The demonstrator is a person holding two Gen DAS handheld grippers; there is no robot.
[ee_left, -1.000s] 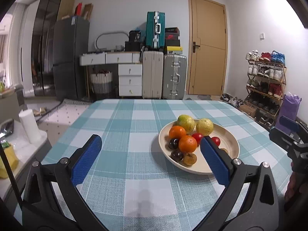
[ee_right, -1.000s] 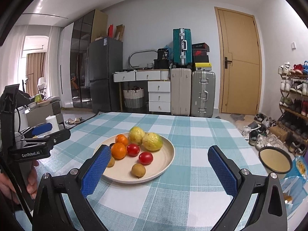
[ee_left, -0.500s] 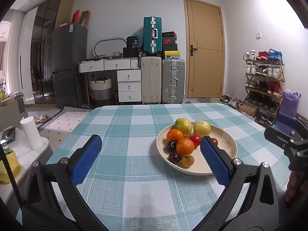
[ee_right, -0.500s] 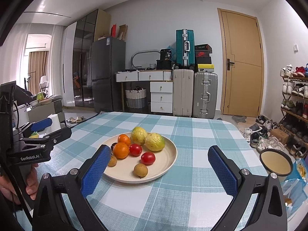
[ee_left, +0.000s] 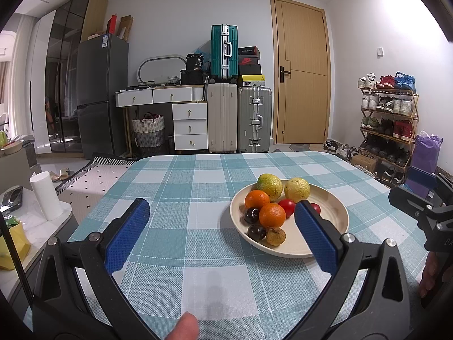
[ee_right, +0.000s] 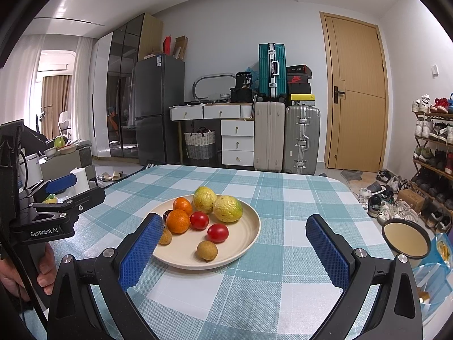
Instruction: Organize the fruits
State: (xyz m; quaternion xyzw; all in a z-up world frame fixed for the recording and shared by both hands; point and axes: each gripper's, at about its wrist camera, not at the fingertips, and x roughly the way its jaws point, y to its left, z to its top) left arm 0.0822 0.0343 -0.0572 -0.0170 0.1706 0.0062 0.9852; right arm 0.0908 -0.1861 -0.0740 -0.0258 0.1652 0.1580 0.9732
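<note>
Both views tilt up over the last second; fruits (ee_right: 198,221) unmoved on plate (ee_right: 249,243) mid-bench (ee_left: 175,243), left hand-held gripper (ee_left: 220,235) and right hand-held gripper (ee_right: 235,249) gaping, empty (sorted or not, undecidable).

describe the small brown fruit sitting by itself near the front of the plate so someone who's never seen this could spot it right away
On the teal checked tablecloth stands a cream plate of fruit. In the right wrist view, look at its near edge: the small tan-brown fruit lies alone there, just in front of a red tomato. It is dull, rough and touches nothing, unlike its twin tucked under the oranges.
</note>
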